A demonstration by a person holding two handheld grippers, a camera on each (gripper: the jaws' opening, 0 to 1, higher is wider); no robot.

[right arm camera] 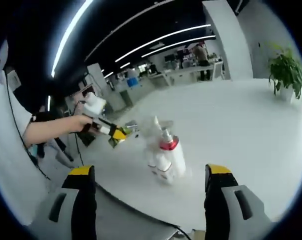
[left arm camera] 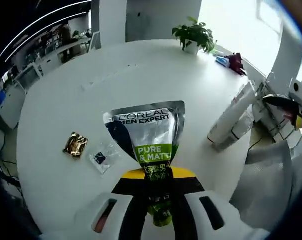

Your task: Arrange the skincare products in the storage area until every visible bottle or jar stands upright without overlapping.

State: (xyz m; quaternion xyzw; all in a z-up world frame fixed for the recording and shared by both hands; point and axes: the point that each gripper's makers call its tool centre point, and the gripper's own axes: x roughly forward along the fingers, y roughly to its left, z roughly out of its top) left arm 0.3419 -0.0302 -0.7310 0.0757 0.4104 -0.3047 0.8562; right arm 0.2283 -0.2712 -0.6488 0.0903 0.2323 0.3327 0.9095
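My left gripper (left arm camera: 158,202) is shut on the green cap end of a silver and green L'Oreal Men Expert tube (left arm camera: 148,132), which points away over the round white table (left arm camera: 141,70). To the right lies a clear bag of white bottles (left arm camera: 231,120), on its side near the table edge. In the right gripper view the same bag (right arm camera: 166,157) shows a white pump bottle with a red collar. My right gripper (right arm camera: 151,197) stands wide open just short of it, touching nothing. The left gripper (right arm camera: 111,131), held by a hand, hovers left of the bag.
A gold wrapper (left arm camera: 75,144) and a small clear packet (left arm camera: 102,157) lie left of the tube. A potted plant (left arm camera: 196,36) and red and blue items (left arm camera: 232,62) sit at the far edge. The right gripper (left arm camera: 288,107) shows beyond the table's right edge. Office desks stand behind.
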